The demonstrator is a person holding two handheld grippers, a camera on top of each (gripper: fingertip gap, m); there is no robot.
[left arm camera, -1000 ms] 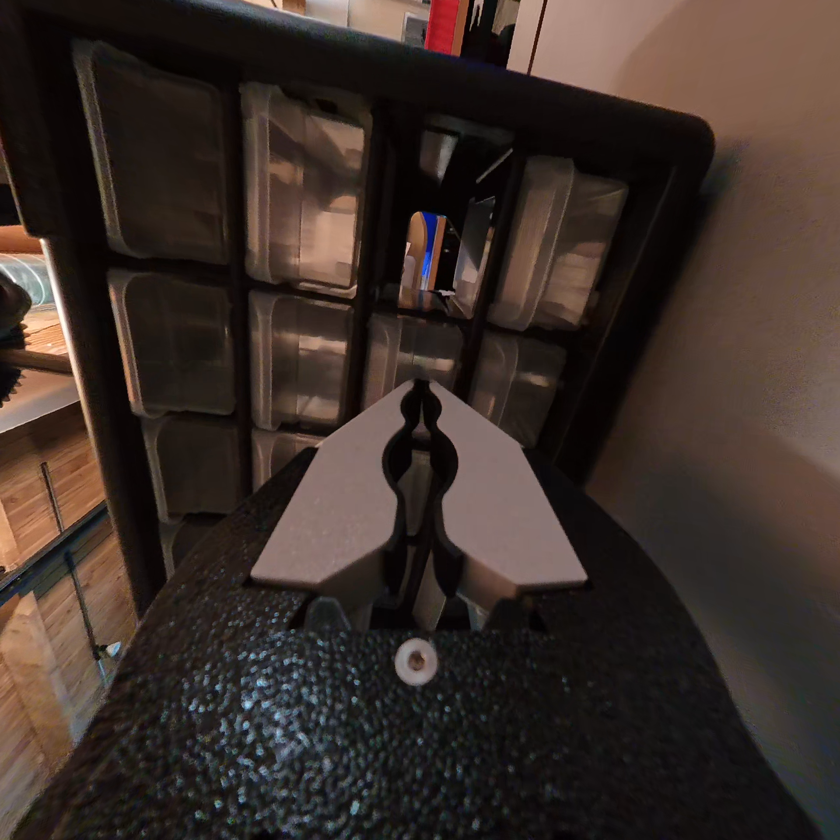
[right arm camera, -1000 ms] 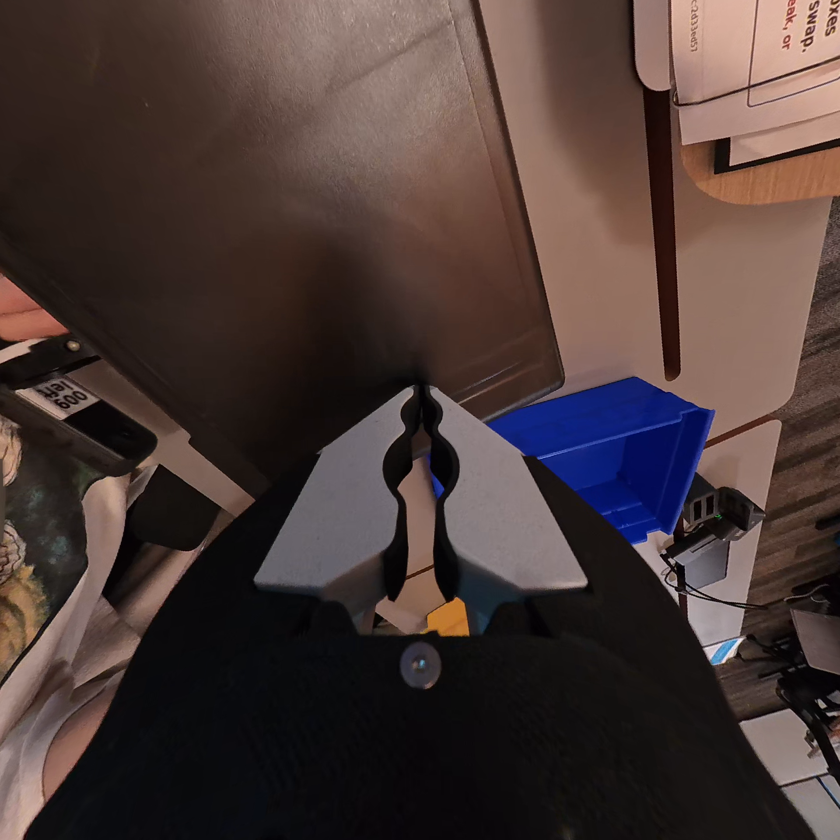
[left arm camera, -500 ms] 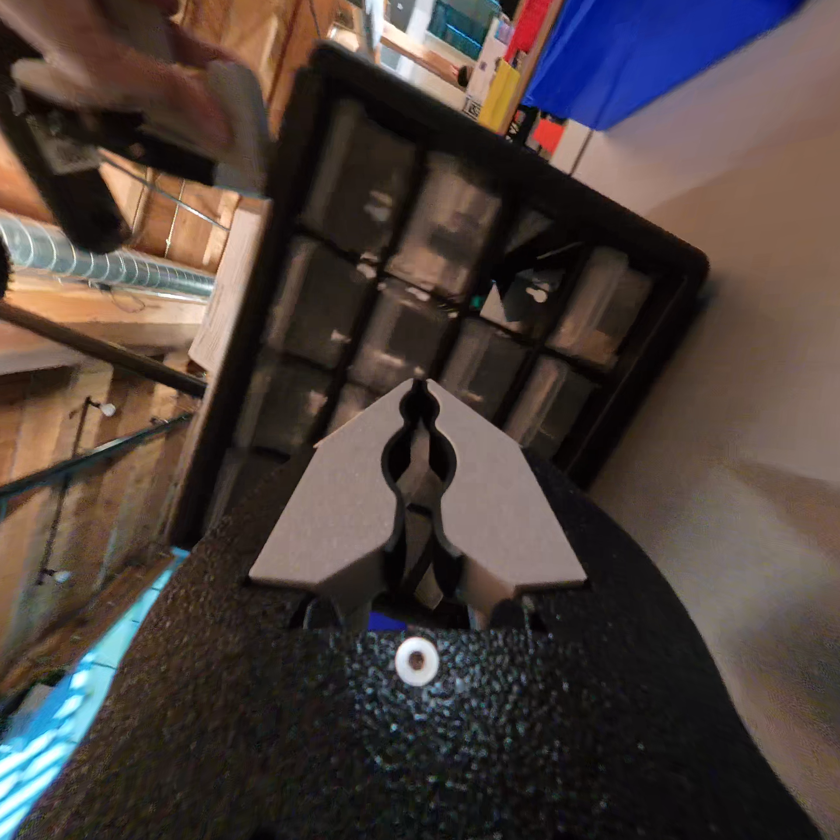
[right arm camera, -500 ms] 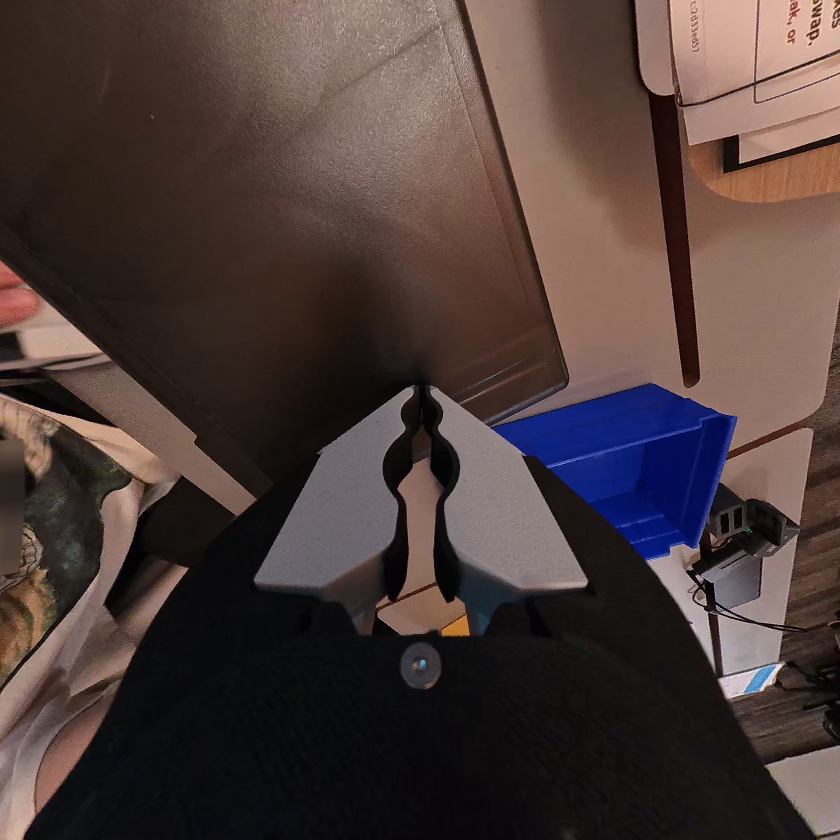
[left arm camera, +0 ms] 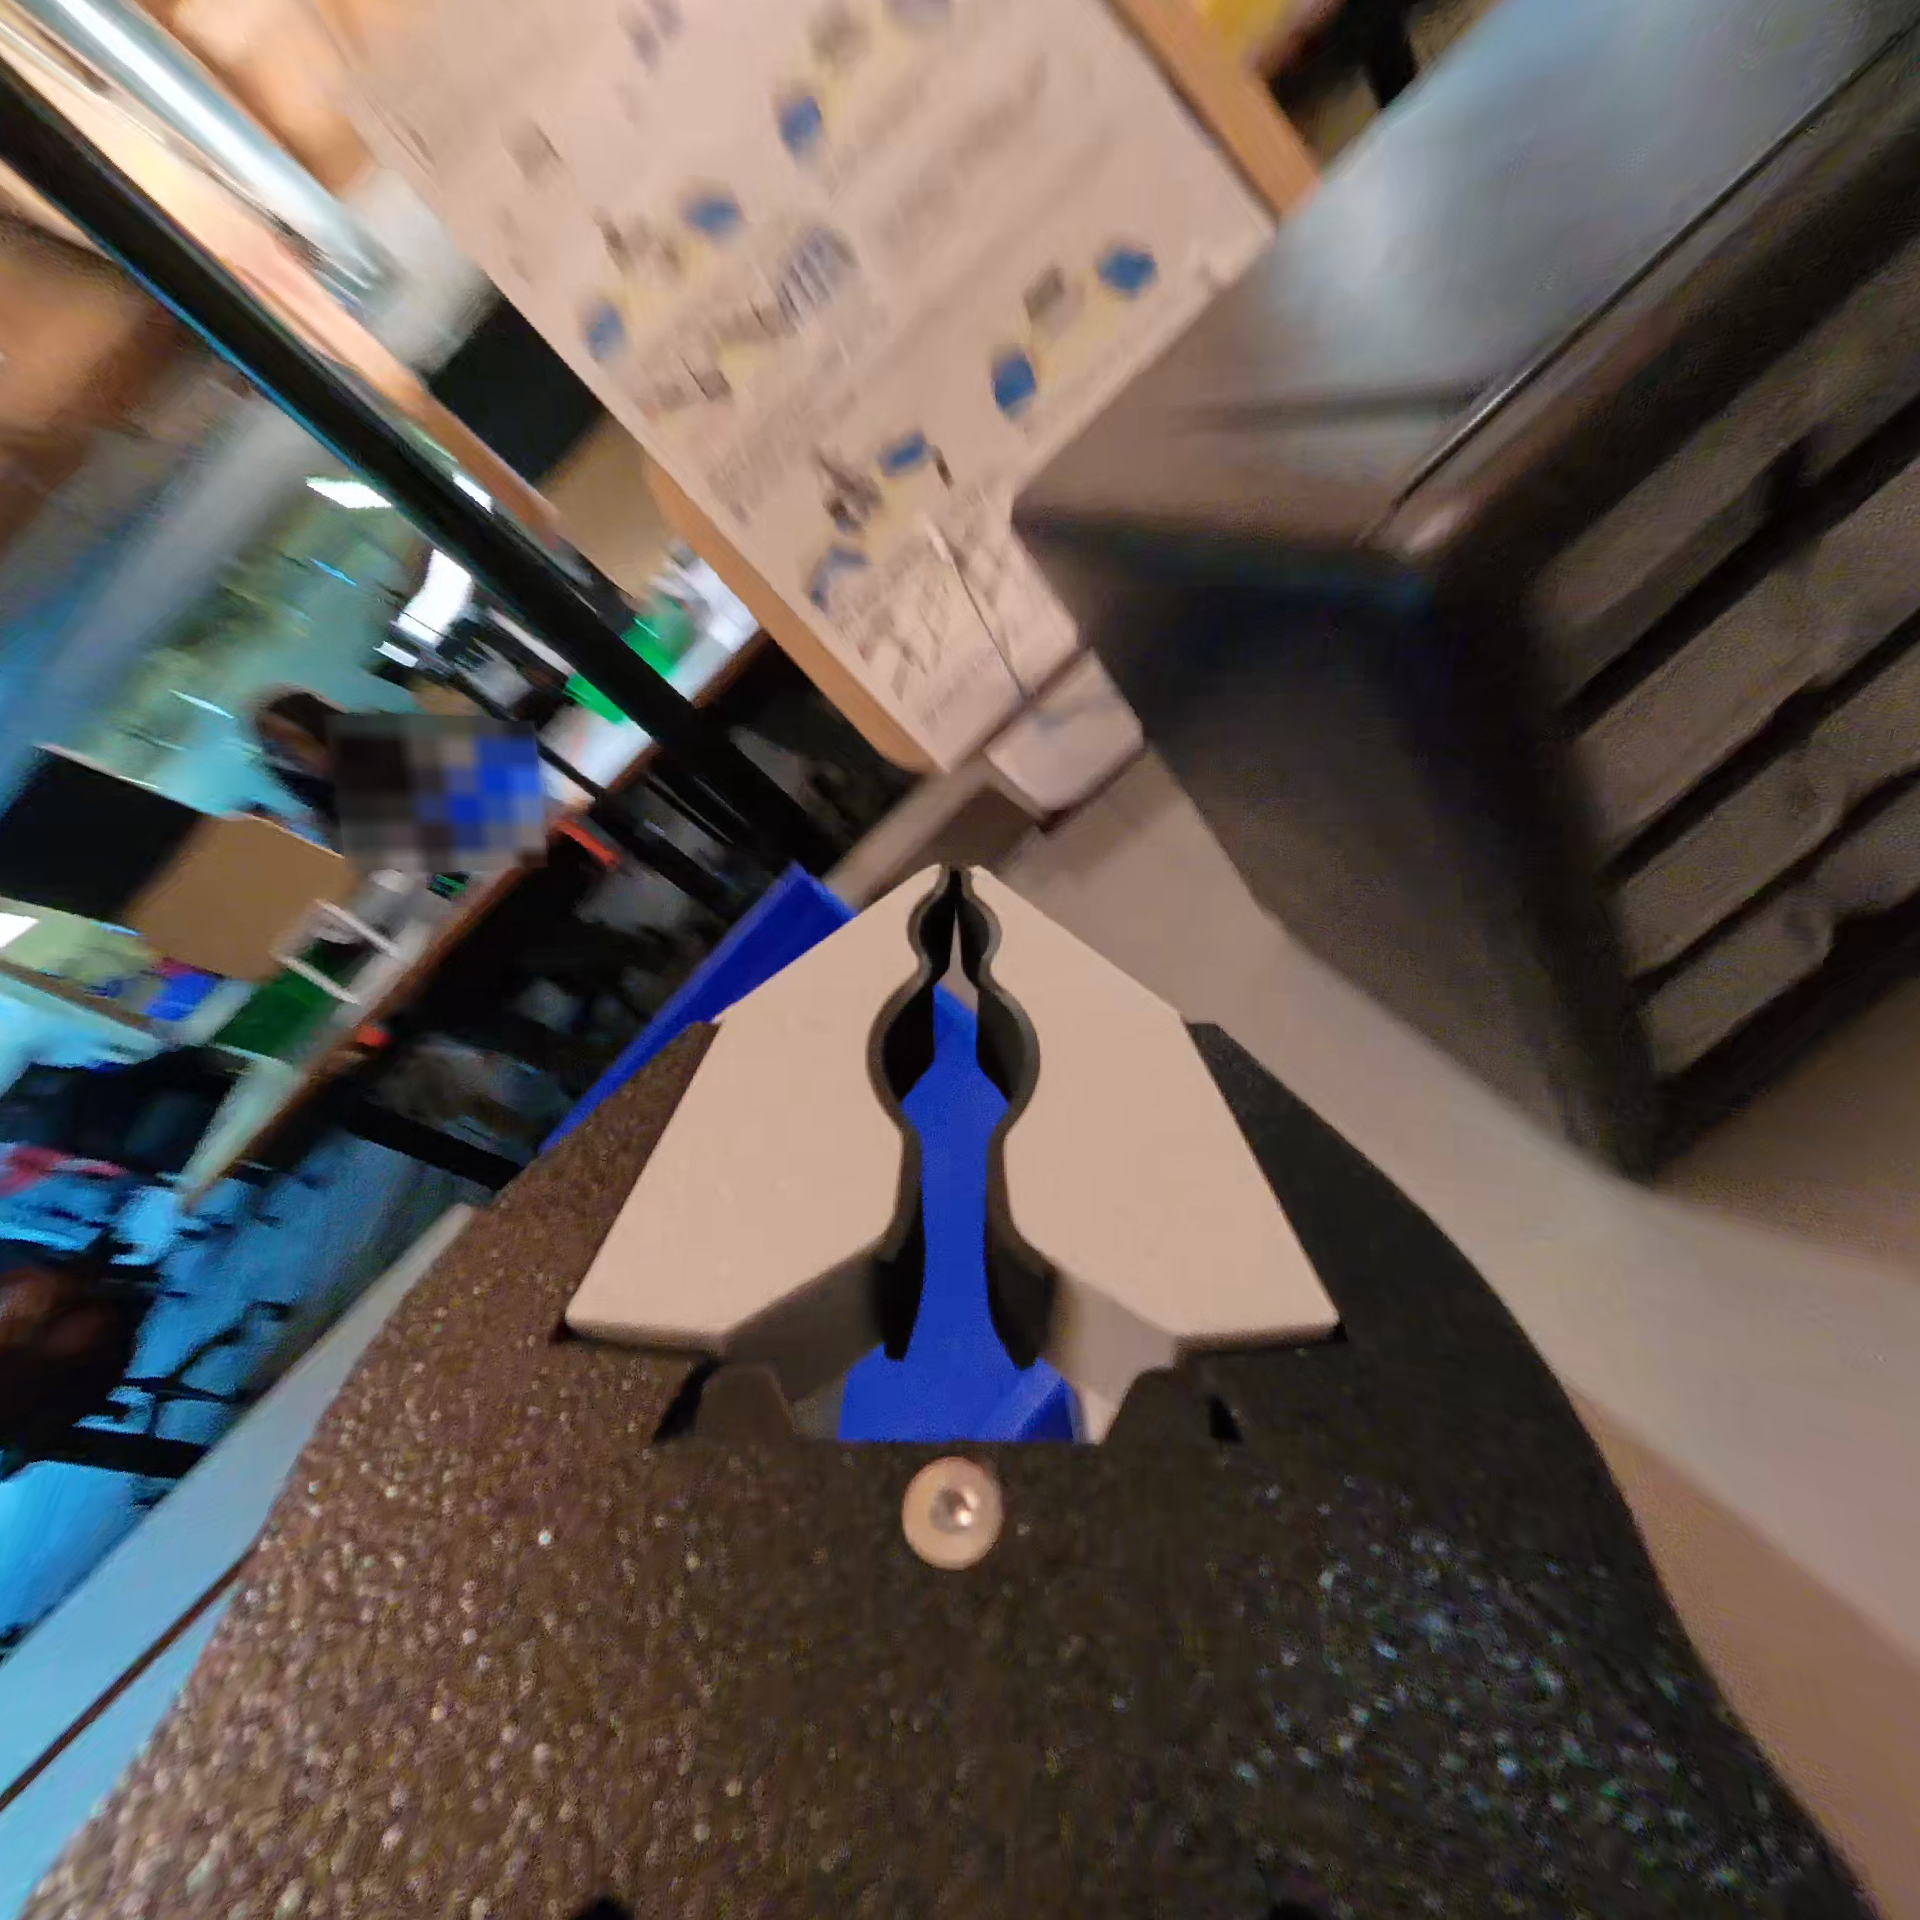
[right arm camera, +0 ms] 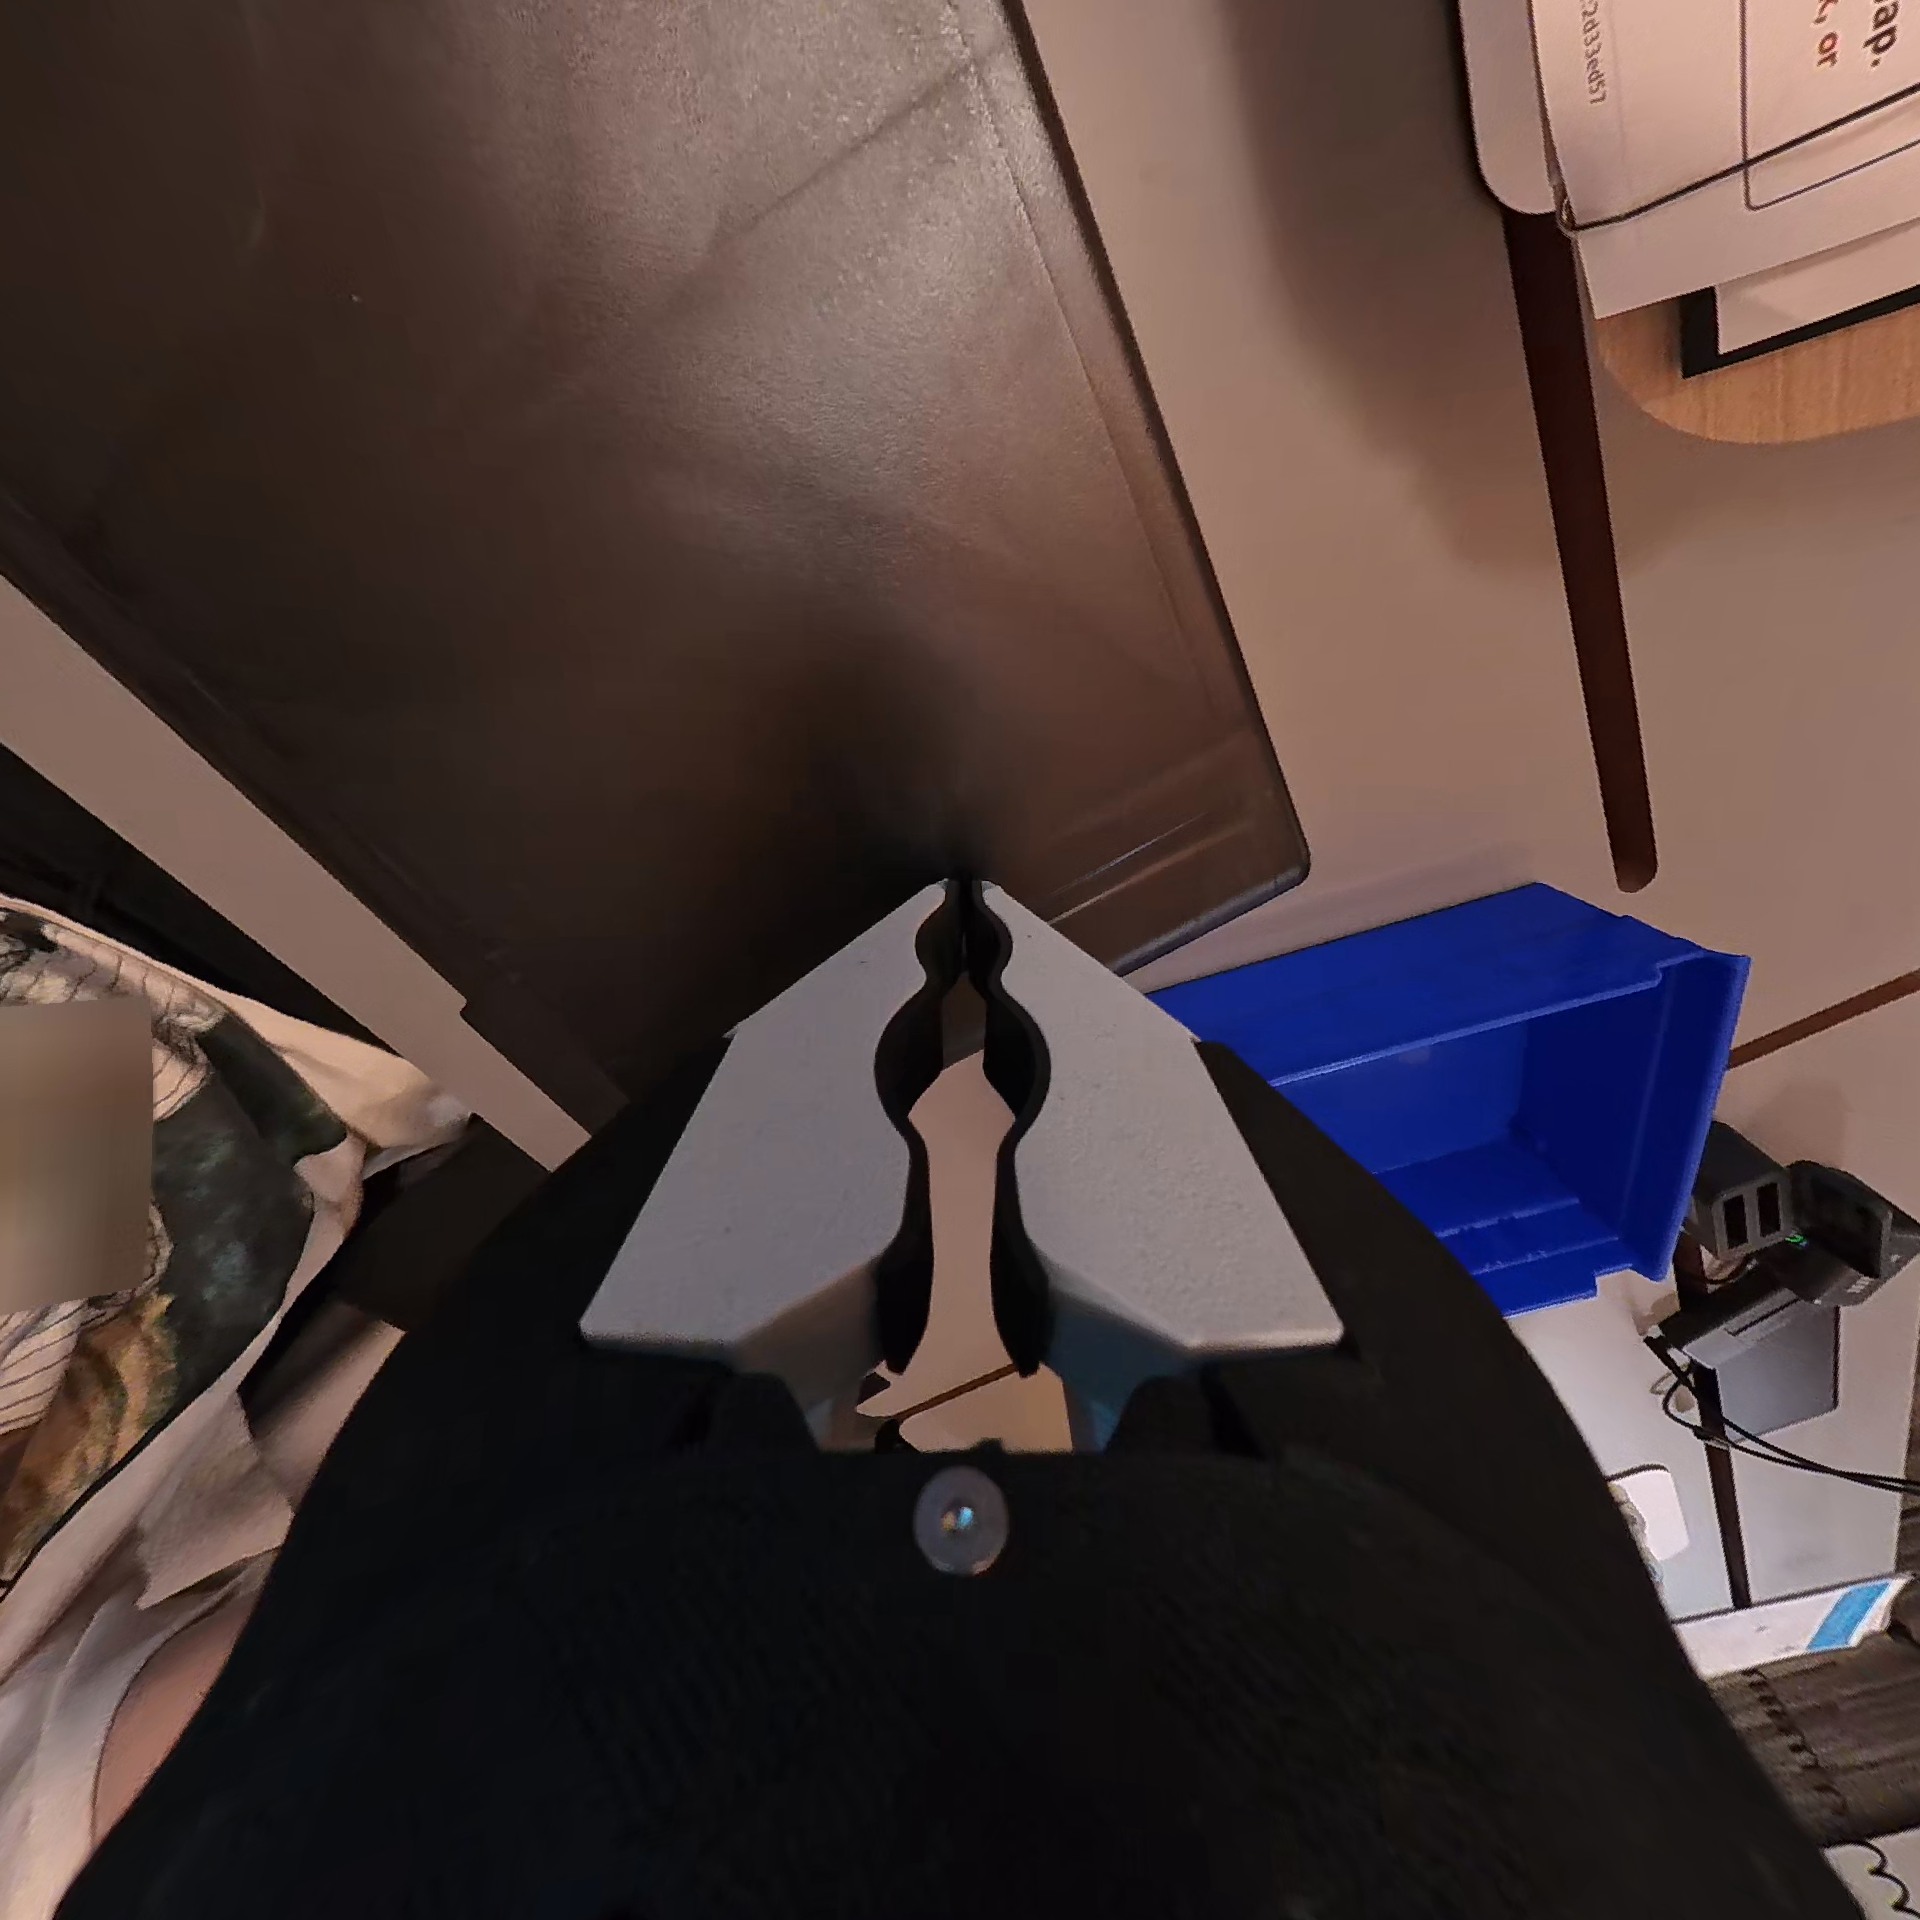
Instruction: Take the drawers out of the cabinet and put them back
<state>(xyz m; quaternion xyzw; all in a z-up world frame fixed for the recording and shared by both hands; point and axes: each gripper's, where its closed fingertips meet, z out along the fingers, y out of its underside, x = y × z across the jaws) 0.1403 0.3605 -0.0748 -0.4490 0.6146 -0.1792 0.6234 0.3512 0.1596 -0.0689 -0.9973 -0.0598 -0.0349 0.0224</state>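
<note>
The black cabinet (left arm camera: 1455, 343) fills the upper right of the blurred left wrist view, with its stacked clear drawers (left arm camera: 1714, 748) in their slots at the right edge. My left gripper (left arm camera: 956, 883) is shut and empty, off the cabinet's left side, above a blue bin (left arm camera: 727, 997). In the right wrist view the cabinet's flat black panel (right arm camera: 623, 468) fills the upper left. My right gripper (right arm camera: 961, 894) is shut, its tips right at that panel near the corner, with nothing between the fingers.
The blue bin (right arm camera: 1507, 1091) lies open on the pale table (right arm camera: 1403, 623) right of the cabinet corner. Papers (right arm camera: 1714, 135) lie at the far right, a small grey device with cables (right arm camera: 1766, 1278) beside the bin. A person's patterned clothing (right arm camera: 156, 1247) is at left. A white printed box (left arm camera: 831, 312) stands behind.
My left gripper has swung away from the cabinet's drawer front to its side; the cabinet now sits at the view's right edge. My right gripper stays at the panel, barely shifted.
</note>
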